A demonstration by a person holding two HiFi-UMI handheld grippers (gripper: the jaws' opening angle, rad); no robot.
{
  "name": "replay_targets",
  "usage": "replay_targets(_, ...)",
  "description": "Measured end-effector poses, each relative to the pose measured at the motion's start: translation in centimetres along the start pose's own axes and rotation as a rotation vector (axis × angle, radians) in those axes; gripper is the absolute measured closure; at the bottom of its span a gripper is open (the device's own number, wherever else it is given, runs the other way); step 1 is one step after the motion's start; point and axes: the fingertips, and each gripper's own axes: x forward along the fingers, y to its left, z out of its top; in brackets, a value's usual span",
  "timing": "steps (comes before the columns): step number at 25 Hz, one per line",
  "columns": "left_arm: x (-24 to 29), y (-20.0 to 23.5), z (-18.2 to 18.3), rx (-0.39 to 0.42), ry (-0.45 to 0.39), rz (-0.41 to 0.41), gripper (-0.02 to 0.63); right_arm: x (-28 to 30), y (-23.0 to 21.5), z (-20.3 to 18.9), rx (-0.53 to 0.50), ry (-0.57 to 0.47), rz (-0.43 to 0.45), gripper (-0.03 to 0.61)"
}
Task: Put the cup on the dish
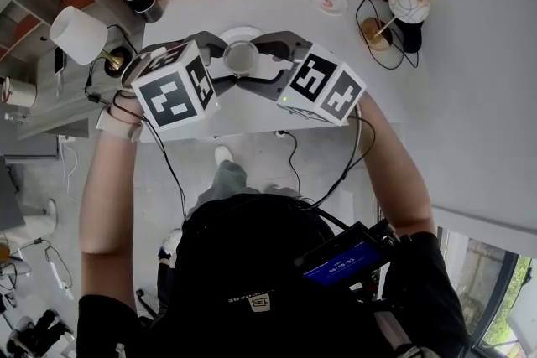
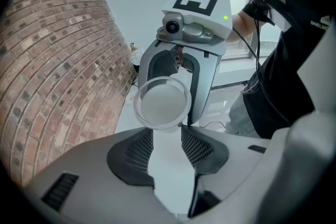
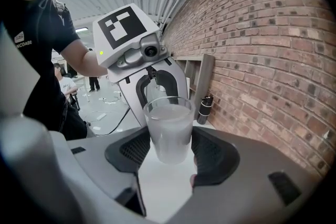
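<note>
Right gripper view shows the right gripper point(image 3: 169, 151) clenched on a frosted plastic cup point(image 3: 169, 128), not yet on the round white dish point(image 1: 238, 32); left gripper point(image 2: 168, 147) released, empty.

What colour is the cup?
The cup is clear, slightly frosted; shows best in the right gripper view.

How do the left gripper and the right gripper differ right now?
The right gripper has its jaws closed on the clear cup. The left gripper has its jaws apart with nothing between them, and the cup sits just beyond their tips. Only the right gripper carries a load; the left gripper carries none. Both point at the cup, facing each other, close to the white dish.
</note>
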Motion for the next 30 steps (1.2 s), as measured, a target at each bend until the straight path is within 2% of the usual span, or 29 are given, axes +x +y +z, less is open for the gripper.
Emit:
replay_targets(10,0.8,5.3,-4.9,0.014,-0.013,-0.036,0.451,5.6,-4.1,1.5,0.050,0.027,-0.003,0.336)
replay_targets(22,1.0,11.5,-8.6,0.073,-0.044,-0.065,0.450,10.3,-9.3,3.5,0.084,0.049,-0.058,0.335)
replay_targets(30,1.1,13.1,-10.5,0.071,-0.063,-0.083,0.450,12.4,-10.5,4.2,0.100,0.074,-0.069,0.335)
